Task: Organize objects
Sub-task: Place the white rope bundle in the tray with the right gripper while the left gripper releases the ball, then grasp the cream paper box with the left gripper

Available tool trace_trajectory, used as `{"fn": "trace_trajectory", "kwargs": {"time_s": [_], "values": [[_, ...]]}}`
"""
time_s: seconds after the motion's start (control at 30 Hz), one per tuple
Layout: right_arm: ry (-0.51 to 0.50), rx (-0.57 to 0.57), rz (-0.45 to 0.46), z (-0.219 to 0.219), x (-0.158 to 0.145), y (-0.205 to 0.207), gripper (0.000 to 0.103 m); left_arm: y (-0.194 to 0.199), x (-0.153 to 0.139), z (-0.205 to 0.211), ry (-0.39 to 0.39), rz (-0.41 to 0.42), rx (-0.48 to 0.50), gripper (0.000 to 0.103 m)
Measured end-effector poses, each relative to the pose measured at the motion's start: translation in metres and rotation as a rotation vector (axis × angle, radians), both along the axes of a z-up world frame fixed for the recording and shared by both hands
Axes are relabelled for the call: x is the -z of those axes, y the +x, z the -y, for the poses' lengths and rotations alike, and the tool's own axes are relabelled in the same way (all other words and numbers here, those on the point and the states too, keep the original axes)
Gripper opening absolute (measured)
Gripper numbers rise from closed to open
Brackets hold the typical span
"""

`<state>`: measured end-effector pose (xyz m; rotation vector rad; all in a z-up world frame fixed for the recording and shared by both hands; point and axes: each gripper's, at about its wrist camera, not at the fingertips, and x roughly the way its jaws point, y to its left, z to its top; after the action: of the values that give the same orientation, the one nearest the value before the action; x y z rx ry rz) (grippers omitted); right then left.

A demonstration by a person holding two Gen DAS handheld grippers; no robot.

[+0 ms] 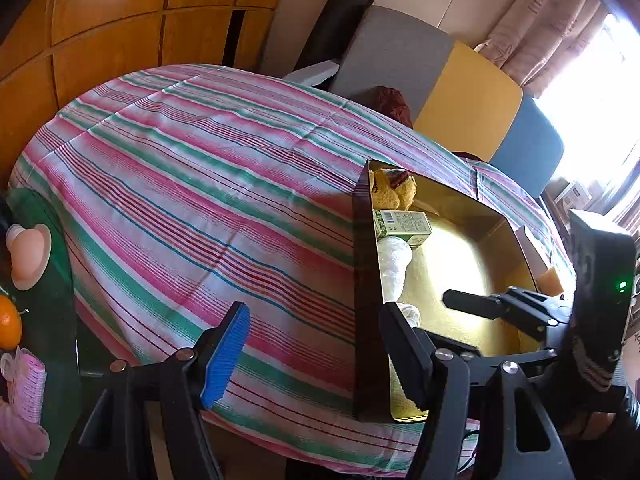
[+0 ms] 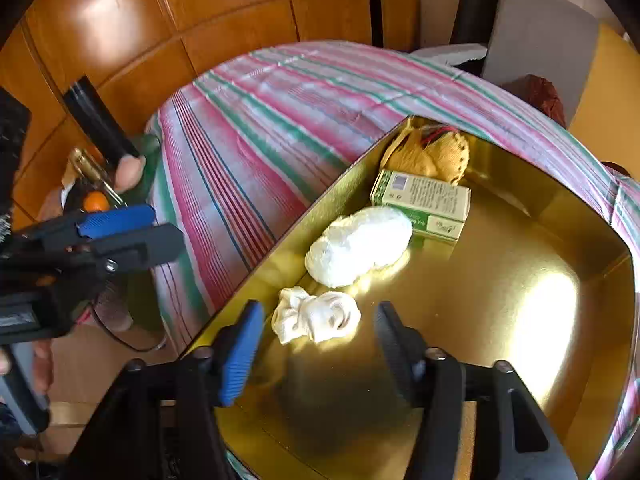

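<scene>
Right gripper (image 2: 316, 344) is hanging with jaws spread, gripping nothing, over the small white sock bundle (image 2: 316, 317) at lower centre of the gold tray (image 2: 520, 280). Left gripper (image 1: 316, 356) is also gaping wide, straddling the tray wall. Fluffy white roll (image 2: 358, 246), green box (image 2: 422, 204) and yellow knit (image 2: 432, 152) are sitting toward upper centre.

Tray (image 2: 500, 280) – glossy gold; tablecloth (image 1: 192, 184) – striped woven cloth; wall panels (image 2: 120, 12) – polished wood.

gold tray (image 2: 500, 264) cut off below, box (image 2: 424, 200) print too small to read
</scene>
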<state>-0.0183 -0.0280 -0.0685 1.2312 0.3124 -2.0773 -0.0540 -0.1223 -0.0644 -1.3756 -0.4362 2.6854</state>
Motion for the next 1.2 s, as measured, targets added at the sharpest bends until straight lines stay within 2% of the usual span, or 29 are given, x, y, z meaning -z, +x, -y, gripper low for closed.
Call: {"fn": "trace_trajectory", "kwargs": {"time_s": [0.1, 0.3, 0.53, 0.8, 1.2], "values": [[-0.013, 0.030, -0.003, -0.010, -0.003, 0.002, 0.066, 0.001, -0.002, -0.006, -0.012, -0.008, 0.013, 0.067], [-0.021, 0.117, -0.022, -0.033, -0.010, 0.009, 0.076, 0.005, -0.011, -0.024, -0.054, -0.031, 0.044, 0.067], [-0.041, 0.217, -0.055, -0.077, -0.025, 0.017, 0.083, 0.008, -0.020, -0.050, -0.102, -0.048, 0.100, 0.067], [-0.073, 0.354, -0.094, -0.145, -0.041, 0.020, 0.085, 0.010, -0.030, -0.092, -0.150, -0.071, 0.211, 0.067], [-0.027, 0.601, -0.138, -0.278, -0.050, 0.018, 0.088, 0.005, -0.041, -0.164, -0.188, -0.087, 0.370, 0.067]]}}
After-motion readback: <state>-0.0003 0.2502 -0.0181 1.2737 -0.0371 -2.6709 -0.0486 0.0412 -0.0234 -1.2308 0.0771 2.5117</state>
